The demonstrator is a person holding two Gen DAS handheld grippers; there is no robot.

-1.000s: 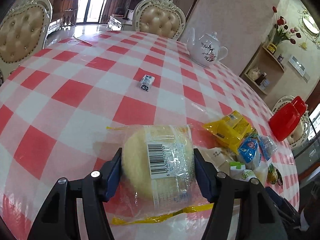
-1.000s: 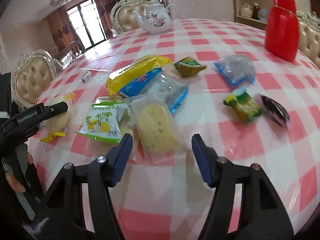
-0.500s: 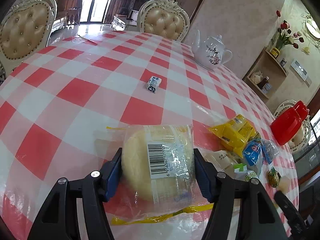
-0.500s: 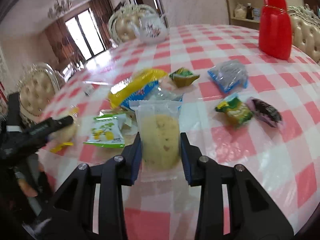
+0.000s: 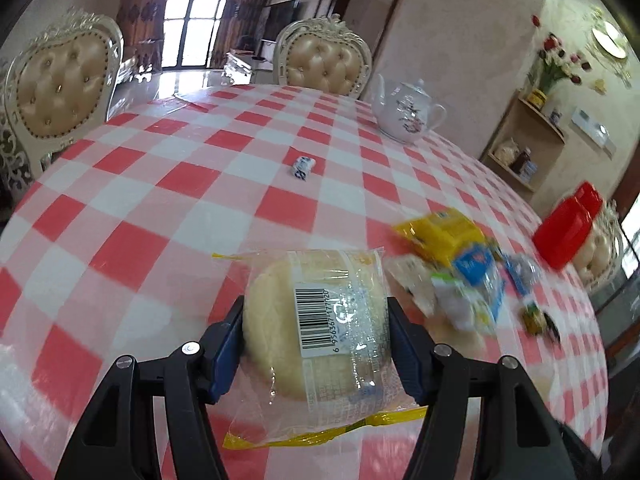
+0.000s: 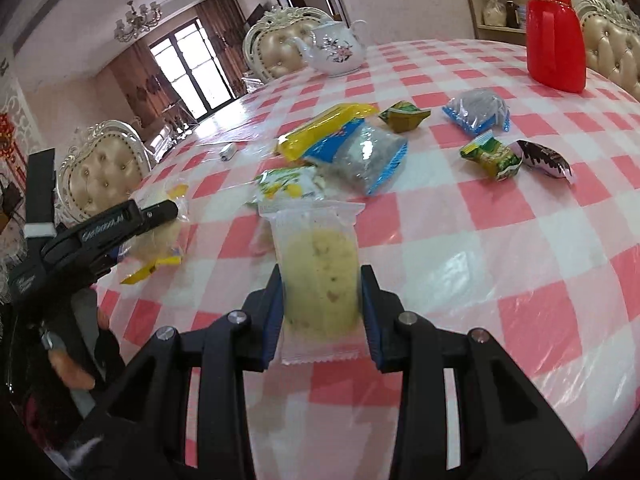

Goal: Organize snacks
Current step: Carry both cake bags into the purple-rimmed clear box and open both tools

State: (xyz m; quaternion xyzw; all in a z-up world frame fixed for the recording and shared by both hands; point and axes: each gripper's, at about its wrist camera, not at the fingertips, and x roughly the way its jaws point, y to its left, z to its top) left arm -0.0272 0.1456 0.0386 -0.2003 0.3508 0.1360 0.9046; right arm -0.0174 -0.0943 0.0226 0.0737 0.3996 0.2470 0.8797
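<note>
The left gripper (image 5: 315, 330) has its two blue-padded fingers (image 5: 226, 346) clamped on either side of a round pale cake in a clear wrapper (image 5: 316, 320), barcode label up, yellow seam at its near end, low over the near left part of the worktop (image 5: 160, 200). The right gripper (image 6: 321, 300) grips one clear-wrapped yellow cake (image 6: 318, 276) between its fingers (image 6: 370, 312), the packet held above the checked cloth near the worktop's near edge.

In the right wrist view, just beyond that packet lies a loose cluster of three snacks: one white-and-green packet (image 6: 286, 184), one long yellow-and-blue bag (image 6: 326, 130), and one clear blue-edged packet of dark bits (image 6: 370, 158) overlapping it. Farther right lie four more, apart from each other: one small green-gold packet (image 6: 404, 116), a second blue-edged clear packet (image 6: 478, 114), one green-yellow packet (image 6: 492, 156) and, touching it, one dark purple packet (image 6: 544, 158). One small white-and-blue piece (image 5: 303, 166) sits alone toward the middle left.

At the far side stand one white floral teapot (image 6: 336, 50) and one red jug (image 6: 554, 28). Three tufted chairs show around the worktop, the nearest at left (image 6: 100, 168).
</note>
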